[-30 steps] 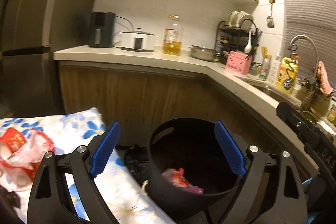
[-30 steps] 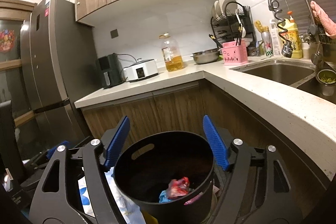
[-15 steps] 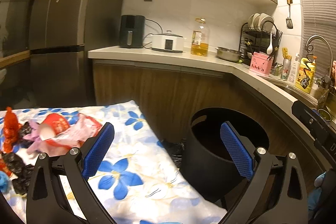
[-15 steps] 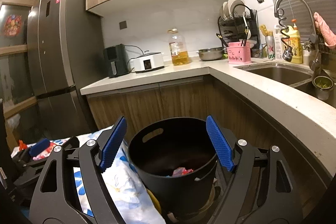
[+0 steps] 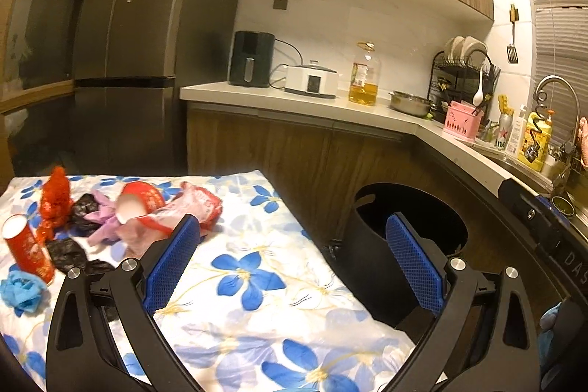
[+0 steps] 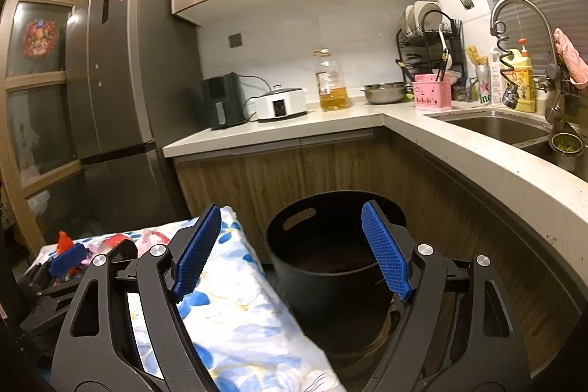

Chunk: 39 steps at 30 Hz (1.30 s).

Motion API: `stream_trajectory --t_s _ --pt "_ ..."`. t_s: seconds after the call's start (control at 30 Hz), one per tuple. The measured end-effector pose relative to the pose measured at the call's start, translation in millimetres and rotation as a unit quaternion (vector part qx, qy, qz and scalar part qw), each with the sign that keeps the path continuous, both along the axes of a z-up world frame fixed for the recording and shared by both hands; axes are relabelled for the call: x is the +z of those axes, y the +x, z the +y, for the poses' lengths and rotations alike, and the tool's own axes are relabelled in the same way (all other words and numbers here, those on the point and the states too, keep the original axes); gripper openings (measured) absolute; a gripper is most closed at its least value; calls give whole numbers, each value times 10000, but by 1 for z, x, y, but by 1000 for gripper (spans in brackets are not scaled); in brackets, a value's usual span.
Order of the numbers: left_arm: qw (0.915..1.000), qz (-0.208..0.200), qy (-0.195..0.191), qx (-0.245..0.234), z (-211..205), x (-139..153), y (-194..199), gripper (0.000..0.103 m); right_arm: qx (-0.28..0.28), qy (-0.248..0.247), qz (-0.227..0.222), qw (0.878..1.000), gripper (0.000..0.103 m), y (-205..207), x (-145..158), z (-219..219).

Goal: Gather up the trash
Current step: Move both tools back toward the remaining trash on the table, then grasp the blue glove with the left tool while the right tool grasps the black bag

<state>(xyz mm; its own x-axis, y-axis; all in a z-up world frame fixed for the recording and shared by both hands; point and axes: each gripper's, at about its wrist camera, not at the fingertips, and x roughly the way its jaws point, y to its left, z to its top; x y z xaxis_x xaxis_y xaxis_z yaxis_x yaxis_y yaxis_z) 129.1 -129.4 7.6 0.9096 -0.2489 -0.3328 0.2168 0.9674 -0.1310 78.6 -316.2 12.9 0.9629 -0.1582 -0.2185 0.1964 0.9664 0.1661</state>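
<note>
A black round trash bin (image 5: 375,245) stands on the floor beside a table with a blue-flowered cloth (image 5: 250,285); the bin also shows in the right wrist view (image 6: 330,278). Trash lies at the table's far left: a red paper cup (image 5: 27,254), red and pink wrappers (image 5: 161,208), black crumpled plastic (image 5: 66,254), a blue scrap (image 5: 20,291). My left gripper (image 5: 294,263) is open and empty over the table's right edge. My right gripper (image 6: 290,252) is open and empty, above the bin's left rim.
An L-shaped kitchen counter (image 5: 367,114) runs behind, carrying an air fryer (image 5: 250,59), a white cooker (image 5: 312,81), an oil bottle (image 5: 364,76) and a dish rack (image 5: 461,81). A sink (image 6: 496,127) is at right. A grey fridge (image 5: 139,61) stands at left.
Both grippers rose and pulled back from over the bin. The left one swung left toward the table, bringing the trash pile into view. Both stayed open.
</note>
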Motion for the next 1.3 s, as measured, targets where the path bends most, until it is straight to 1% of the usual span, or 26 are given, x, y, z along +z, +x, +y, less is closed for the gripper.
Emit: stream_trajectory --t_s 0.3,0.43,0.57,0.77,0.87,1.13,1.27,1.3 --pt "9990 -41 -24 449 46 -6 -24 97 270 42 31 9996 78 -7 -8 39" --pt "9972 -45 35 750 71 -13 -34 97 439 40 17 9990 78 -7 -13 60" --pt "9949 16 -8 1005 99 -20 -40 97 630 -18 57 9980 78 -4 -17 84" --pt "9891 49 -10 1474 144 -29 -47 97 959 -116 88 9953 78 2 -26 122" --pt "9853 60 77 1707 166 -35 -50 97 1145 -137 141 9932 78 7 -33 142" --pt "9779 225 24 2078 215 -49 -51 97 1589 -234 121 9869 78 15 -46 190" --pt "9771 397 -44 2091 237 -58 -47 97 1784 -288 194 9834 78 19 -54 211" --pt "9752 503 -18 2155 245 -61 -44 97 1822 -294 212 9826 78 19 -57 214"
